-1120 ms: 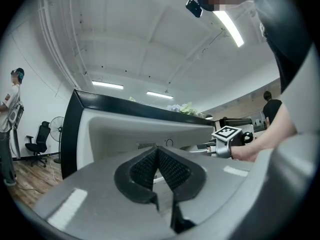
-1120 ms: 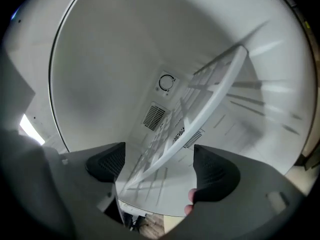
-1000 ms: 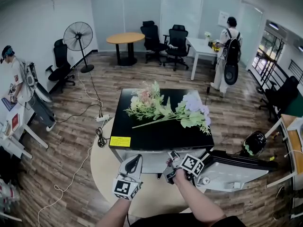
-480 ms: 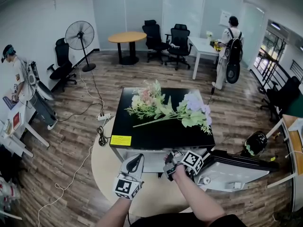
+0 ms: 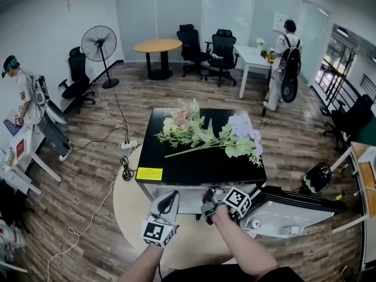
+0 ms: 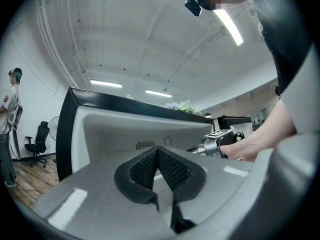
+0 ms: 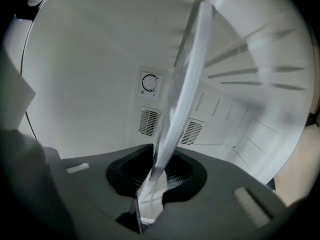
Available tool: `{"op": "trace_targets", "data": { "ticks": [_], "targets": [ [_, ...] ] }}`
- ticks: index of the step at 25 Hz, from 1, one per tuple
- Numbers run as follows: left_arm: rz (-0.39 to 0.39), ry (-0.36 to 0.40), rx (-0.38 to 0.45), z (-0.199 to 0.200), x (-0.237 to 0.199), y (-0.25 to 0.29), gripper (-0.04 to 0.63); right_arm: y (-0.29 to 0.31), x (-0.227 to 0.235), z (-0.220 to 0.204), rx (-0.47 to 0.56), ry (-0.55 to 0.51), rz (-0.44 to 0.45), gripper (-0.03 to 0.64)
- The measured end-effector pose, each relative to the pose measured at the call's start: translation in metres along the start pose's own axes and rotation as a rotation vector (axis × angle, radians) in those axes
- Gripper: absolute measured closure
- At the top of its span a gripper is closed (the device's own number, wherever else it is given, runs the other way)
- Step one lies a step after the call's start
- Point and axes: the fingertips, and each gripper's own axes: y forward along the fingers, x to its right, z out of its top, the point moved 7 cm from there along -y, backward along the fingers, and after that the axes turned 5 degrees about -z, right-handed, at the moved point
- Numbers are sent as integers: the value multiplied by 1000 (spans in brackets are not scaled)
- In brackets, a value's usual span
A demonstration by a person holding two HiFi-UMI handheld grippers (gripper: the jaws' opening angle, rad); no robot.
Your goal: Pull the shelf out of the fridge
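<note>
A small fridge [image 5: 200, 168] with a black top stands open in front of me, its door [image 5: 294, 215] swung out to the right. My right gripper [image 5: 207, 208] reaches into the white interior. Its jaws are closing on the front edge of the pale glass shelf [image 7: 186, 79], which runs edge-on between the pads of the right gripper [image 7: 157, 176] and touches both. My left gripper [image 5: 168, 199] hangs in front of the fridge's lower left, apart from it. In its own view the left gripper [image 6: 159, 165] is shut on nothing, with the fridge [image 6: 100, 126] ahead.
Artificial flowers [image 5: 205, 135] lie on the fridge top. A cable and power strip [image 5: 124, 157] trail over the floor at left. A fan [image 5: 98, 43], round table [image 5: 157, 47] and office chairs stand behind. One person [image 5: 286, 57] stands back right, another [image 5: 17, 98] far left.
My right gripper has edged a little left and deeper into the fridge opening. The left gripper has stayed in place.
</note>
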Motion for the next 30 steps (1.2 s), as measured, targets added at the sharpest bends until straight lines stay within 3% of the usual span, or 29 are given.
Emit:
{"op": "trace_targets", "data": {
  "ticks": [9,30],
  "targets": [
    [-1,-2,0,1,2,-4,595,0,1,-2,9,91,20,572],
    [2,5,15,8,5,-9,595,-14,2,-10,10,109,-10,574]
  ]
}}
